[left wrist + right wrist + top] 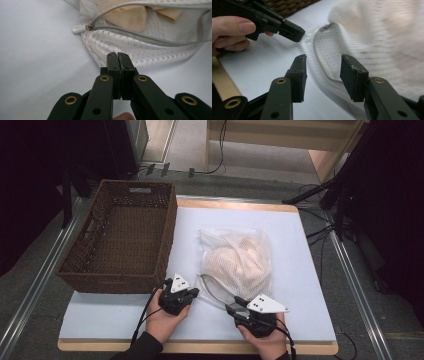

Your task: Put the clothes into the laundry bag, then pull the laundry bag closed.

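A white mesh bag (pixel 239 260) with pale folded cloth inside lies on the white table top. Its grey zipper is partly undone, with the white pull (pixel 79 28) at the end. My left gripper (pixel 193 293) is at the bag's near left edge. Its jaws (pixel 117 56) are shut, with the mesh edge (pixel 140 57) pinched at their tips. Seen from the right gripper view, that left gripper (pixel 295 33) meets the raised mesh. My right gripper (pixel 231 309) stands open at the bag's near edge, and the blurred mesh bag (pixel 387 37) and its zipper edge run between its jaws (pixel 323 75) untouched.
A dark brown woven basket (pixel 120 282) sits on the table's left side, close to the left hand. The white board (pixel 300 285) has bare room right of the bag. Stands and cables crowd the floor beyond the right rail.
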Tool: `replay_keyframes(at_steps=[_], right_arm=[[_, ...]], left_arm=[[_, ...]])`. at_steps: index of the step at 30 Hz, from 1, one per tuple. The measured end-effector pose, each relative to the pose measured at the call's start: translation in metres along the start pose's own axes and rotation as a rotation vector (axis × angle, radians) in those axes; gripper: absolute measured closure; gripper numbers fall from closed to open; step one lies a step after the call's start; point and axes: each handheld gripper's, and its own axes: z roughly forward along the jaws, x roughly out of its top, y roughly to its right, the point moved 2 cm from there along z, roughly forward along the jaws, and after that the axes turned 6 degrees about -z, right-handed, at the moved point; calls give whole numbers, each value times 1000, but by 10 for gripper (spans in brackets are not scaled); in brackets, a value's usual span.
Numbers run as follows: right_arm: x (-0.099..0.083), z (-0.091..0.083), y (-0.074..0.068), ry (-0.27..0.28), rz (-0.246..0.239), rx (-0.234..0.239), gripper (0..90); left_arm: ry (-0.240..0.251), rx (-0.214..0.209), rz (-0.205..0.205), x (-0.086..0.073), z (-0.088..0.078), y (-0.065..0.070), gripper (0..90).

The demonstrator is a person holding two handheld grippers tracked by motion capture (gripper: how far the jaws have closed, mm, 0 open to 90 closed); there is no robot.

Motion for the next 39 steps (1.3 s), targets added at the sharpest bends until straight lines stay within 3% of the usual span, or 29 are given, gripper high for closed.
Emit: replay_keyframes(at_steps=[2,5,15,23,27,31,33,35,39], right_arm=[[3,5,-10,-4,-22,13,562],[9,11,-17,-1,-22,41,557],[18,45,-22,-57,32,56,520],[17,70,-41,-122,8,106,523],[14,79,-43,-154,0,94,622],[12,83,-45,-173,-51,99,846],[12,83,-43,-176,-31,117,889],[11,81,-43,-174,-45,123,893],[13,74,-44,-129,-54,129,894]], left_arm=[[0,11,40,-5,-7,7,892],[6,9,55,-11,-14,14,892],[-18,23,62,-27,-27,23,893],[-55,-37,65,-40,-31,24,891],[-43,-57,41,-40,-38,19,871],[-14,-109,6,-37,-47,7,791],[4,-100,-24,-36,-51,-2,797],[18,-79,-56,-33,-51,-8,835],[-23,-10,-29,-31,-39,-12,893]])
